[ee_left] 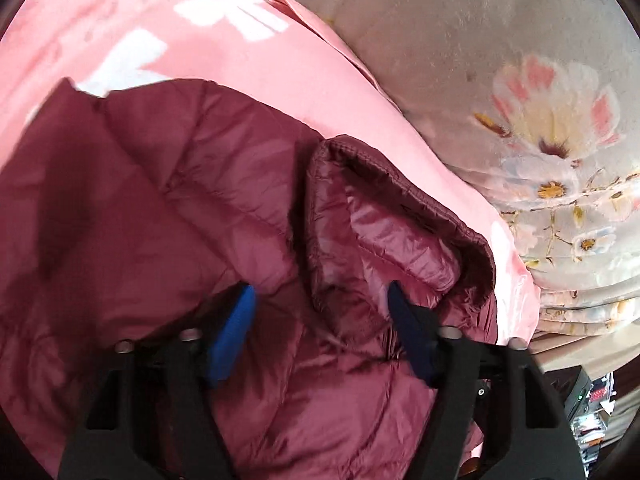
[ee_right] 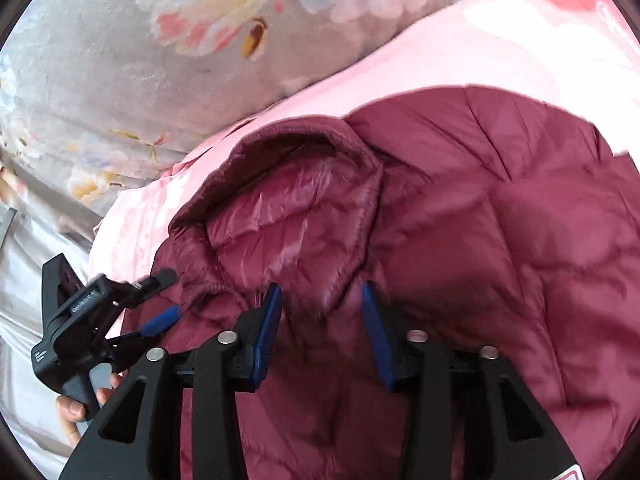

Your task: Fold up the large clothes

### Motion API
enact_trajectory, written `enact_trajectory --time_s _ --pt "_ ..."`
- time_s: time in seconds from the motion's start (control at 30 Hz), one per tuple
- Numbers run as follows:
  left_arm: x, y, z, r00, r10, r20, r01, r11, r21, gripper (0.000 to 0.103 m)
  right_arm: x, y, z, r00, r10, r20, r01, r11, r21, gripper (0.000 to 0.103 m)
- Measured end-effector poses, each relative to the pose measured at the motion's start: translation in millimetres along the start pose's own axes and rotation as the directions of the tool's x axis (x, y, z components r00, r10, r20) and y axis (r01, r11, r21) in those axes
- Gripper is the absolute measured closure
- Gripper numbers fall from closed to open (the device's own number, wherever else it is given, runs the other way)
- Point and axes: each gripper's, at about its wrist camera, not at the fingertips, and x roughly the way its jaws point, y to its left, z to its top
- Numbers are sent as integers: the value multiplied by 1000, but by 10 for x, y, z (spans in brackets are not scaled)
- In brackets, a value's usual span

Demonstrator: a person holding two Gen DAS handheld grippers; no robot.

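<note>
A maroon quilted puffer jacket (ee_left: 168, 208) lies on a pink sheet, its hood or collar opening (ee_left: 384, 220) turned up and showing shiny lining. My left gripper (ee_left: 320, 300) is open, its blue pads just above the jacket beside the hood, holding nothing. In the right wrist view the same jacket (ee_right: 500, 240) fills the lower right, with the hood opening (ee_right: 296, 216) ahead of my right gripper (ee_right: 320, 300), which is open and empty. The left gripper (ee_right: 164, 300) shows at the left, held by a hand, open at the jacket's edge.
A pink sheet with white patches (ee_left: 200, 40) lies under the jacket. A grey floral blanket (ee_left: 520, 100) covers the bed beyond it; it also shows in the right wrist view (ee_right: 160, 60). Dark cluttered items (ee_left: 588, 412) sit past the bed's edge at lower right.
</note>
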Motion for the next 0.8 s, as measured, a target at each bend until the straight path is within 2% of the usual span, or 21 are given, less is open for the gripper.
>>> enact_trajectory --time_s 0.03,0.07,0.2,0.27,0.3,0.4,0.57,0.8 --pt "20 -7 -17 1000 -9 -13 9 1000 14 80 -48 35 29 1000 2 26 -1 1000 -23 88" --pt "34 -10 -41 999 -17 -33 18 999 27 93 -115 67 34 999 3 53 -1 999 -50 90" --pt "29 -4 -150 1000 25 -17 -22 992 127 95 -164 36 15 997 -33 74 42 992 -118 93" --pt "54 30 -192 1000 24 -5 -23 989 147 95 -61 30 -46 989 -131 75 143 973 -179 93" --pt "69 55 -219 1000 23 5 -23 987 157 96 -14 17 -71 985 -154 73 165 967 -192 94" --pt "78 43 -293 999 27 45 -36 978 205 96 58 -65 -117 984 -162 71 173 964 -202 96" --pt "98 -116 -417 988 88 125 -125 939 321 95 90 -22 -182 973 -207 100 227 940 -256 96" --pt "95 -193 -456 978 132 163 -184 915 360 95 104 13 -216 963 -238 124 264 921 -287 96"
